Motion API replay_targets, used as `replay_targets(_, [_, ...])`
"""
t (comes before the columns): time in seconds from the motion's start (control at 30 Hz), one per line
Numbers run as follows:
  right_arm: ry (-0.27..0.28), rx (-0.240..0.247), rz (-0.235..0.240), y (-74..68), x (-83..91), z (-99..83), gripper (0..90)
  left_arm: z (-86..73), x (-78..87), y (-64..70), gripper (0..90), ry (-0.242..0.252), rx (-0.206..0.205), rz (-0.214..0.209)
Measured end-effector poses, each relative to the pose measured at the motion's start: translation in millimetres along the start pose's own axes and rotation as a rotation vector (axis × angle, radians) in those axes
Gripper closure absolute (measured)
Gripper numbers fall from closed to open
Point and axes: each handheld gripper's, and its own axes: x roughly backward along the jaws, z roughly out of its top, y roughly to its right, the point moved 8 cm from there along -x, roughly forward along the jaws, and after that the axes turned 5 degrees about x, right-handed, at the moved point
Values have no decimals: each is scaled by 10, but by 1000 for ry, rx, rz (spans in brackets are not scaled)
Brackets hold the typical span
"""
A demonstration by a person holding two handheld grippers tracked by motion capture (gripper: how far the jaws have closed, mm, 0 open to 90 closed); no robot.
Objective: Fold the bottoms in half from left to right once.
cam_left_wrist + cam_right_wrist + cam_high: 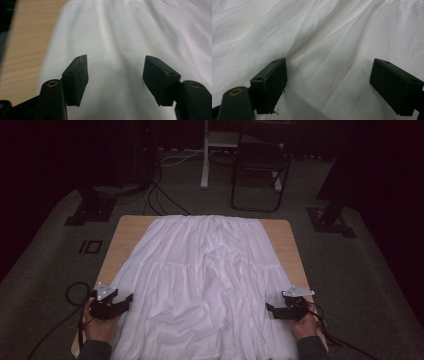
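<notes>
A white pleated garment (205,280) lies spread over most of the wooden table (127,227), its narrow end far from me and its wide hem toward me. My left gripper (127,298) rests at the garment's left edge, jaws wide apart and empty. In the left gripper view, my left gripper (116,71) hovers over smooth white cloth (120,30) with bare wood (25,45) at the left. At the cloth's right edge my right gripper (270,309) is open too. The right gripper view has my right gripper (329,80) spread above wrinkled white fabric (317,32).
Dark carpet surrounds the table. A black folding chair (260,170) and a white stand leg (204,155) are beyond the far edge. Black stand bases (92,207) sit at the far left and far right (332,220). Cables (160,195) run across the floor.
</notes>
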Motion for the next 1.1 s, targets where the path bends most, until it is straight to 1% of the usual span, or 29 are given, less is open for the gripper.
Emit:
replay_targets(0.03, [0,0,0,0,0,0,136,-70,47,-158,338,-19,39,23])
replay_targets(0.07, [0,0,0,0,0,0,136,-70,47,-158,319,-19,39,23])
replay_targets(0.1, [0,0,0,0,0,0,136,-114,60,-236,319,-35,49,44])
replay_targets(0.13, [0,0,0,0,0,0,136,-171,68,-320,288,-53,62,59])
replay_targets(0.17, [0,0,0,0,0,0,136,-200,73,-361,288,-62,73,63])
replay_targets(0.2, [0,0,0,-2,2,-2,136,-264,77,-454,240,-78,96,70])
replay_targets(0.23, [0,0,1,-3,4,-3,136,-264,77,-454,213,-78,96,70])
replay_targets(0.27, [0,0,1,-3,4,-4,136,-289,77,-491,173,-88,98,75])
replay_targets(0.33, [0,0,1,-3,4,-4,136,-326,71,-544,170,-100,106,79])
replay_targets(0.37, [0,0,1,-3,4,-4,136,-347,67,-549,168,-104,121,66])
replay_targets(0.4, [0,0,1,-4,4,-4,136,-359,62,-542,155,-105,122,55])
replay_targets(0.43, [0,0,1,-4,4,-4,136,-367,63,-529,150,-104,112,60])
replay_targets(0.5, [0,0,1,-4,4,-4,136,-391,71,-480,150,-121,75,72])
replay_targets(0.53, [0,0,1,-4,4,-4,136,-403,76,-458,148,-123,63,73])
replay_targets(0.6, [0,0,1,-4,4,-4,136,-446,106,-378,147,-136,34,72])
replay_targets(0.63, [0,1,1,-5,5,-5,136,-479,130,-315,148,-141,15,68])
replay_targets(0.67, [0,1,0,-5,6,-5,137,-526,173,-230,148,-146,0,54])
replay_targets(0.7, [0,1,0,-5,6,-5,137,-526,173,-230,149,-146,0,54])
replay_targets(0.73, [0,1,0,-5,5,-5,136,-549,196,-192,149,-150,-6,50])
replay_targets(0.77, [0,1,0,-5,6,-5,137,-586,229,-122,149,-154,-16,38])
replay_targets(0.8, [0,0,0,-6,6,-6,137,-597,240,-99,150,-157,-25,33])
replay_targets(0.87, [0,1,0,-6,6,-6,136,-594,242,-87,169,-160,-24,35])
replay_targets(0.9, [0,1,0,-6,5,-5,136,-583,243,-84,182,-158,-21,35])
replay_targets(0.93, [0,1,0,-6,6,-5,136,-583,243,-84,248,-158,-21,35])
replay_targets(0.97, [0,1,0,-5,5,-5,136,-558,256,-64,340,-150,-30,21])
replay_targets(1.0, [0,1,0,-5,5,-5,136,-558,256,-64,440,-150,-30,21])
replay_targets(1.03, [0,1,0,-5,5,-5,136,-539,260,-35,578,-145,-43,-6])
replay_targets(1.07, [0,1,0,-5,5,-5,136,-539,260,-35,647,-145,-43,-6])
replay_targets(1.1, [0,1,0,-6,5,-5,136,-528,250,-11,714,-144,-55,-33])
